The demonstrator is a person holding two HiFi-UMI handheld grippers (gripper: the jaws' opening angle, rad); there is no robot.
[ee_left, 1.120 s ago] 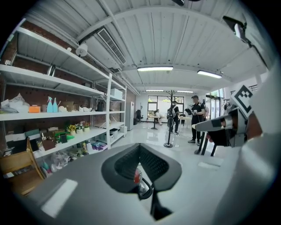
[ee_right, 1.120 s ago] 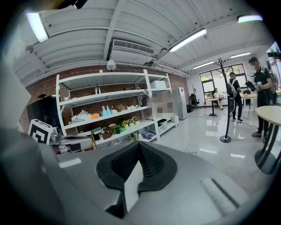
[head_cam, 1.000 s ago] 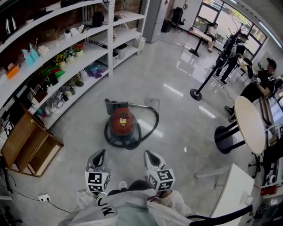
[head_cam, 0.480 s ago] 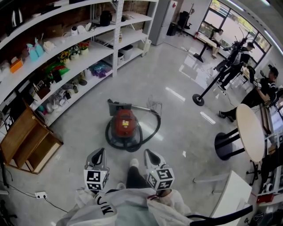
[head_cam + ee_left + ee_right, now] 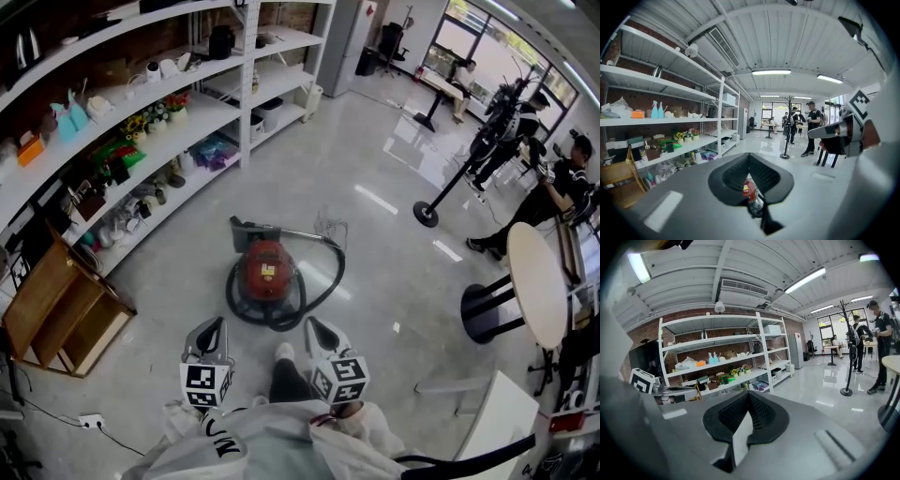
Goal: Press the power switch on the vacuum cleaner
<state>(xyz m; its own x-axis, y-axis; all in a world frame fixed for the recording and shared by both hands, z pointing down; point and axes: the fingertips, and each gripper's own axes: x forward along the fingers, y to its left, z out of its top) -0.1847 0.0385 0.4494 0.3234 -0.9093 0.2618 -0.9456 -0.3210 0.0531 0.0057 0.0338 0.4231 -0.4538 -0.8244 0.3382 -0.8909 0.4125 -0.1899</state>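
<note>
**Head view:** A red, round canister vacuum cleaner with a black hose looped around it sits on the glossy grey floor. It is well ahead of both grippers and touches neither. Its power switch is too small to pick out. The left gripper and the right gripper are held side by side low in the frame, pointing toward the cleaner. The person's white shoe is on the floor between them. Long white metal shelving, crowded with small items, runs along the left.

**Left gripper view:** The black ribbed jaws are closed tip to tip and grip nothing. Through the narrow gap beneath the tips, a sliver of the red vacuum cleaner shows on the floor beyond. The right gripper juts in at the right edge.

**Right gripper view:** These jaws also meet at their tips and are empty. Only pale floor shows through the slot below them. The white shelving stands beyond.
</note>
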